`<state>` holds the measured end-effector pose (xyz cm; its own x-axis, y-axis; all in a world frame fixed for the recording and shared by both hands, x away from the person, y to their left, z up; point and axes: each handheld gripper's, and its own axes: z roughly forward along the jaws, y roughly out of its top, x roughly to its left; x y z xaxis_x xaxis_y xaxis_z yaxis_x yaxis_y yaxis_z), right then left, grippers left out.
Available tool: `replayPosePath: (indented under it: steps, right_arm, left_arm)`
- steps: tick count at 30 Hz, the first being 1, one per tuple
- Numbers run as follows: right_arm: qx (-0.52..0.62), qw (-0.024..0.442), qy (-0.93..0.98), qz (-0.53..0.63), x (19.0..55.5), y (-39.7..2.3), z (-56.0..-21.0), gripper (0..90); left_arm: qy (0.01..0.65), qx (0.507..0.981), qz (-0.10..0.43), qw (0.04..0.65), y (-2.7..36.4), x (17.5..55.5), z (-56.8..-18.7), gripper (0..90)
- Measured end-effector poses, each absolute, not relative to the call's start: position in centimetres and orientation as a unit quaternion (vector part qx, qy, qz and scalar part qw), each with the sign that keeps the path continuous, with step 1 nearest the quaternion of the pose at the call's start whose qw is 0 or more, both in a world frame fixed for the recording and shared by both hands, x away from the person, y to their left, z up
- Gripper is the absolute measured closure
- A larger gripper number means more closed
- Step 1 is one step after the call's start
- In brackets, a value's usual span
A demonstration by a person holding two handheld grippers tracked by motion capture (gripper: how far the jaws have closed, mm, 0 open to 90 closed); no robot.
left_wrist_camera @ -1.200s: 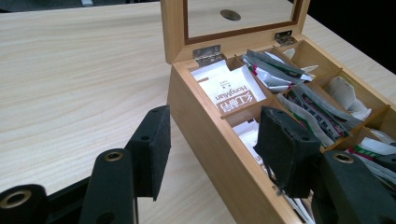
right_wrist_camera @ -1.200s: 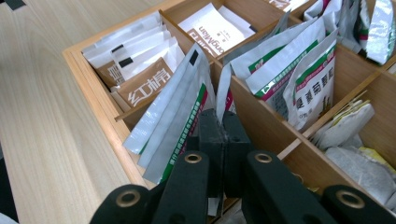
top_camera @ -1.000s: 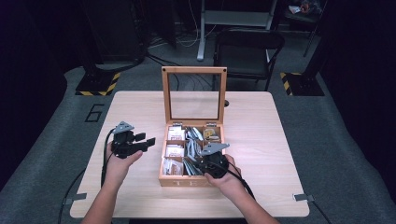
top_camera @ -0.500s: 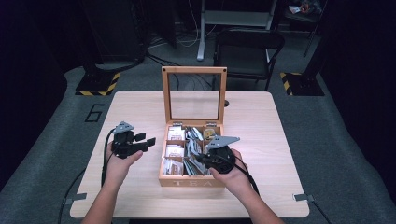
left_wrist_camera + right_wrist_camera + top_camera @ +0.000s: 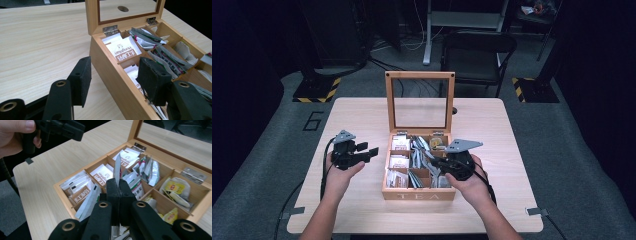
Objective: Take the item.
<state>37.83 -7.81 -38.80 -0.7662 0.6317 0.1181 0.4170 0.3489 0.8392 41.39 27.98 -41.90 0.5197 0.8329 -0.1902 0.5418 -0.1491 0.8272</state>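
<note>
Right gripper view: right gripper (image 5: 117,185) pinches 1 thin silvery sachet (image 5: 117,168) edge-on; left gripper (image 5: 113,75) half-open, empty.

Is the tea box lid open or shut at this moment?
Open. The glass-paned lid stands upright on its hinges behind the tea box, leaving the compartments of tea sachets uncovered.

Pale wooden tea box (image 5: 418,192); white packets with brown bands (image 5: 101,174), yellow-labelled bags (image 5: 175,188) at three o'clock (black-padded grippers).
</note>
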Motion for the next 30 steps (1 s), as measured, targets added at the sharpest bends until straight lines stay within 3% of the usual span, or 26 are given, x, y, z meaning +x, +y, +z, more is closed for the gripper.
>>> replayPosePath:
  steps: [15,30]
  right_arm:
    - [0.375,0.155,0.786,0.466,39.0,-12.5,-37.8,89.3]
    - [0.42,0.184,0.773,0.438,40.5,-15.5,-39.3,89.3]
  left_arm:
    - [0.464,0.741,0.16,0.46,28.0,41.3,-41.8,44.4]
    - [0.464,0.742,0.159,0.456,28.0,41.4,-41.9,44.2]
